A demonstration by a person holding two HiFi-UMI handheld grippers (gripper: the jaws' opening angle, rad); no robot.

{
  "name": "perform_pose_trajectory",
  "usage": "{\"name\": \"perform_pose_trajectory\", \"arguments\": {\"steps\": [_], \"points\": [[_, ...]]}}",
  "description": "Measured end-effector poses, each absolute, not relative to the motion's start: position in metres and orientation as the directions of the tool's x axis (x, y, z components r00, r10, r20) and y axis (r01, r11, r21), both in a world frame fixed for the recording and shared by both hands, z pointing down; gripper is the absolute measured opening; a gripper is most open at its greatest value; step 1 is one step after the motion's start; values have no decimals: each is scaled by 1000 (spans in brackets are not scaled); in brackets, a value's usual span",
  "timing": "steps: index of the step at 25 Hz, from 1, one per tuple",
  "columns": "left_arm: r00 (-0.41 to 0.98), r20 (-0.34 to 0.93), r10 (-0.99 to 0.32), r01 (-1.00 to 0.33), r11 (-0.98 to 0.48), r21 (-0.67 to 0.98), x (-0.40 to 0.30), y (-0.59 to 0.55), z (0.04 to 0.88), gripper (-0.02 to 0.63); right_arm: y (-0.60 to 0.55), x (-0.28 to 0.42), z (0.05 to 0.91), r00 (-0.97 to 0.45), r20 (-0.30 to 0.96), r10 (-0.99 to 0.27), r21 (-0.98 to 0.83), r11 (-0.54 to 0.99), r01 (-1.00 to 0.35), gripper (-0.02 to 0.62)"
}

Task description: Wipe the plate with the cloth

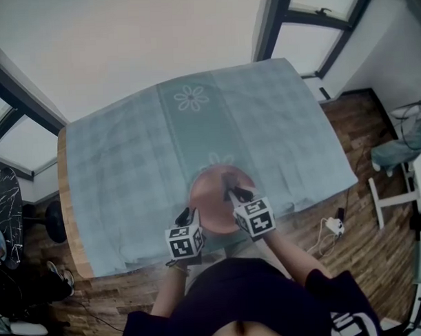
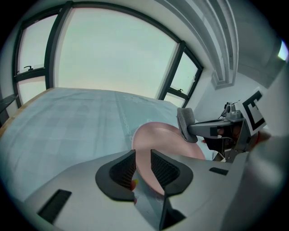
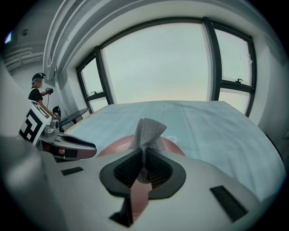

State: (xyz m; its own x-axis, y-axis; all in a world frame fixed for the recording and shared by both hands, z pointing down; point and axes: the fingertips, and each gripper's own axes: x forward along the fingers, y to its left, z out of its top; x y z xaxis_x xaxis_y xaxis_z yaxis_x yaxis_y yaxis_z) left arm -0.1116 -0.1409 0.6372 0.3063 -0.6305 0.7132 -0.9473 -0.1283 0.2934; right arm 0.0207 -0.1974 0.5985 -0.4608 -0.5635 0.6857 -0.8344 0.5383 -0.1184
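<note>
A pink plate (image 1: 218,198) lies on the checked tablecloth near the table's front edge. My left gripper (image 1: 186,214) is at the plate's near left rim. In the left gripper view the plate (image 2: 158,137) has its rim between the spread jaws of the left gripper (image 2: 143,155), and the pads do not press on it. My right gripper (image 1: 233,193) hangs over the plate's right half, shut on a grey mesh cloth (image 3: 148,131) that sticks up from the right gripper (image 3: 143,155). From the left gripper view the cloth (image 2: 186,124) hangs just above the plate.
The pale blue-green tablecloth (image 1: 128,167) covers the whole table, with a wooden edge (image 1: 65,203) showing at left. Windows run behind the table. Cables and a plug (image 1: 333,225) lie on the wooden floor at right, beside a white stand (image 1: 394,199).
</note>
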Motion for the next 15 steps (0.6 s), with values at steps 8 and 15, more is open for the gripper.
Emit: {"name": "perform_pose_trajectory", "arguments": {"steps": [8, 15], "points": [[275, 749, -603, -956, -89, 280, -114, -146, 657, 117, -220, 14, 617, -452, 718, -529, -111, 555, -825, 32], [265, 769, -582, -956, -57, 287, -114, -148, 671, 115, -237, 11, 636, -435, 748, -502, -107, 555, -825, 32]]}}
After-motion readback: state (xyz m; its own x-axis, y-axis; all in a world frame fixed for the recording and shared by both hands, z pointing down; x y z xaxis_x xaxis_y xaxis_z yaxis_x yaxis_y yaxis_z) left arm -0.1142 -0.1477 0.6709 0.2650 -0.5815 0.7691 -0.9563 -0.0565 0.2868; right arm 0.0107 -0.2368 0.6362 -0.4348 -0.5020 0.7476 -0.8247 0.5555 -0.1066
